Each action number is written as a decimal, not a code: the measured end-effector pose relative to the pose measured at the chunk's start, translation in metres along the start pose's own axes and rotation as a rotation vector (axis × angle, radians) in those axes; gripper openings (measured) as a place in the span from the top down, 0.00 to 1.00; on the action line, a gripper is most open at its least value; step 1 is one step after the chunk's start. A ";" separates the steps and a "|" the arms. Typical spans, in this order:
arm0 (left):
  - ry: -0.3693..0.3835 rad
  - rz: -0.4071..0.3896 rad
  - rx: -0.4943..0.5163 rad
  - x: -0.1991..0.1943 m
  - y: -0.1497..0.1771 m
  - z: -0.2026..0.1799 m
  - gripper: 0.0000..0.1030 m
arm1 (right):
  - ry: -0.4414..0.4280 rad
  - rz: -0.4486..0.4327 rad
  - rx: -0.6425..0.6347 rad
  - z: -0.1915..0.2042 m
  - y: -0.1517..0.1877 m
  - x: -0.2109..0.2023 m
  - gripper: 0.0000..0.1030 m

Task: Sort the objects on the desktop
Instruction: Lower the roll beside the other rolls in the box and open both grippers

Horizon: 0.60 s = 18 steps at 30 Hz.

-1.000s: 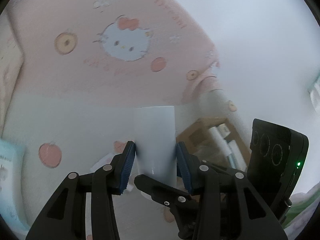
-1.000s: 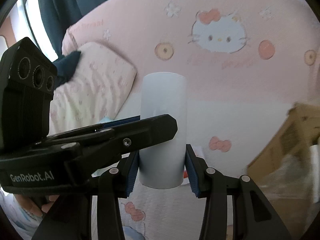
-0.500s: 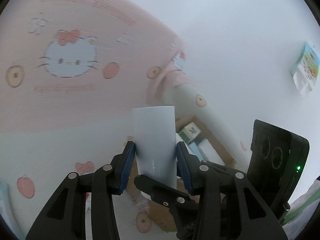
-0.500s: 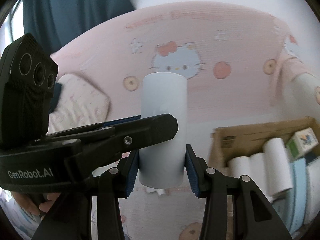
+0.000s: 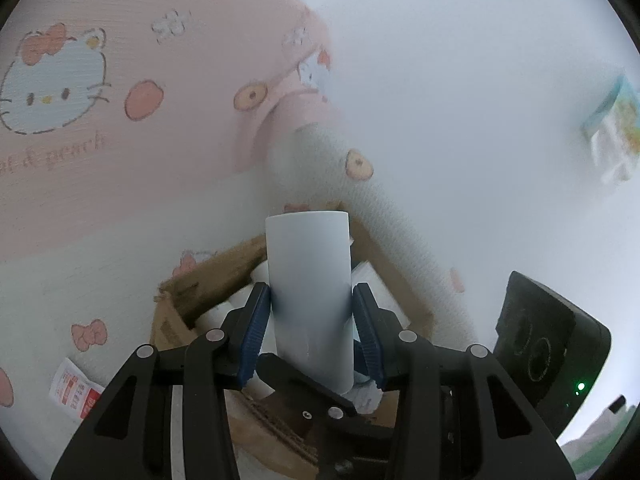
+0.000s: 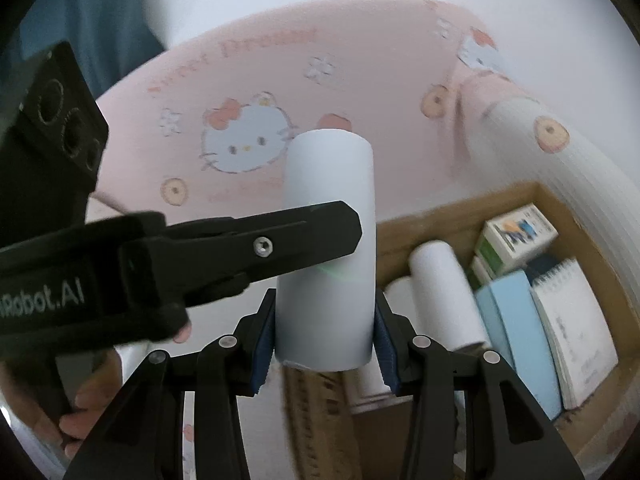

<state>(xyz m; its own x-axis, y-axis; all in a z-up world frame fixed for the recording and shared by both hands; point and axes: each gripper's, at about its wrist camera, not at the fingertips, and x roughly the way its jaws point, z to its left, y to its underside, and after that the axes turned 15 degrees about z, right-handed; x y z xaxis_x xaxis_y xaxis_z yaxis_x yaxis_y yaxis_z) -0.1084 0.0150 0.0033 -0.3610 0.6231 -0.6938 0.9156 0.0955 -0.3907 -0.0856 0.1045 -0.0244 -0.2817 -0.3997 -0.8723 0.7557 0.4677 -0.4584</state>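
The cardboard box (image 6: 440,216) at lower right is crowded with paper rolls (image 6: 444,292), notebooks (image 6: 568,332) and cartons (image 6: 516,236); bedsheet (image 5: 80,272) at left lies open.

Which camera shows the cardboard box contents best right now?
The right wrist view: the cardboard box lies open beside the held roll, showing rolls and notebooks. In the left wrist view the roll and gripper hide most of the box.

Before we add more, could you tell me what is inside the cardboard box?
Inside the cardboard box: white rolls, small cartons, blue books, a spiral notepad. The held roll covers its left part.
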 end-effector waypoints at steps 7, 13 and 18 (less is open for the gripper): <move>-0.012 0.102 -0.092 0.030 -0.009 0.001 0.55 | 0.011 0.051 0.045 -0.021 0.005 0.011 0.60; -0.063 0.156 -0.134 0.047 -0.023 0.010 0.55 | 0.003 0.074 0.053 -0.029 0.011 0.016 0.60; -0.094 0.209 -0.166 0.062 -0.026 0.015 0.55 | 0.023 0.093 0.055 -0.033 0.014 0.021 0.60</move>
<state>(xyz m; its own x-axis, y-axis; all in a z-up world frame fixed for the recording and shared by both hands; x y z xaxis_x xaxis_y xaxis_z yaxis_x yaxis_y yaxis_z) -0.1574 0.0395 -0.0388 -0.1691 0.5685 -0.8051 0.9856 0.1033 -0.1341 -0.1006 0.1286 -0.0544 -0.2215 -0.3379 -0.9148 0.8103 0.4581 -0.3654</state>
